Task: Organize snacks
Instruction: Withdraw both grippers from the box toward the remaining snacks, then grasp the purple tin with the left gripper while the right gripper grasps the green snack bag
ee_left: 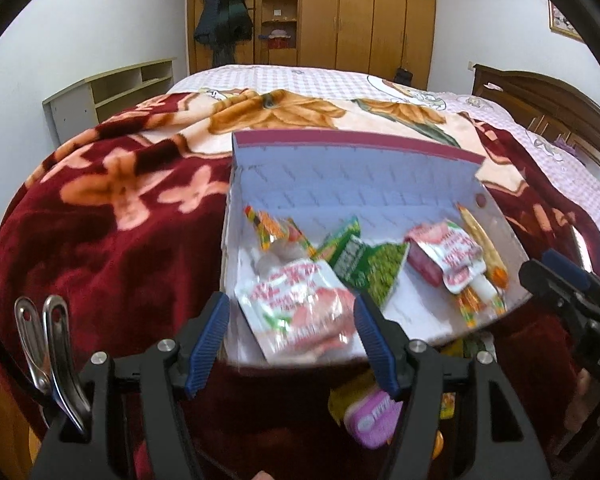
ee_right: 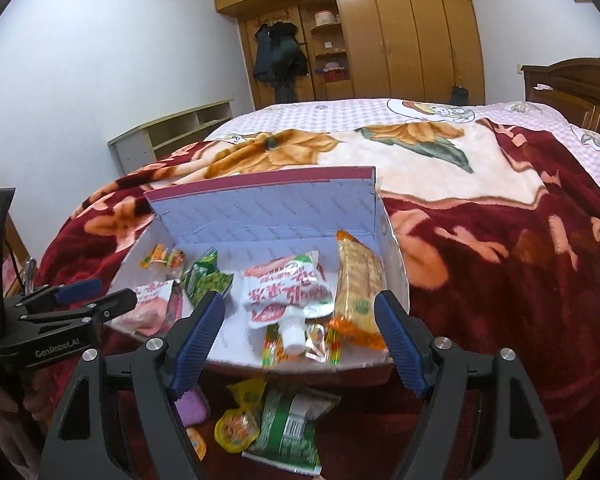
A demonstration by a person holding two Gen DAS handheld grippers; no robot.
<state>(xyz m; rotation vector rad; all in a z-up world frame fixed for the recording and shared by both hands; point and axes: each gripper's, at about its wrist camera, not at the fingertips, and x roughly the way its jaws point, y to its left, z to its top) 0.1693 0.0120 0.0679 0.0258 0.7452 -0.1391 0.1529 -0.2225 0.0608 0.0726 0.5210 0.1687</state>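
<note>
A white cardboard box (ee_left: 380, 176) (ee_right: 268, 216) with its lid up lies on the red flowered blanket. In it lie a white-red pouch (ee_left: 300, 308), a green pea packet (ee_left: 376, 272) (ee_right: 208, 280), a second white-red spouted pouch (ee_left: 452, 260) (ee_right: 288, 292) and an orange cracker pack (ee_right: 358, 292). My left gripper (ee_left: 292, 344) is open, its jaws either side of the near pouch at the box's near edge. My right gripper (ee_right: 300, 344) is open over the near edge by the spouted pouch. Loose snacks lie below the box: a purple pack (ee_left: 374, 420), a green pack (ee_right: 290, 428) and a yellow jelly cup (ee_right: 236, 428).
The bed's blanket (ee_left: 112, 232) spreads left and right of the box. A low shelf unit (ee_left: 112, 96) stands by the left wall, a wooden wardrobe (ee_left: 360, 12) at the back. The right gripper shows at the left wrist view's right edge (ee_left: 572, 304).
</note>
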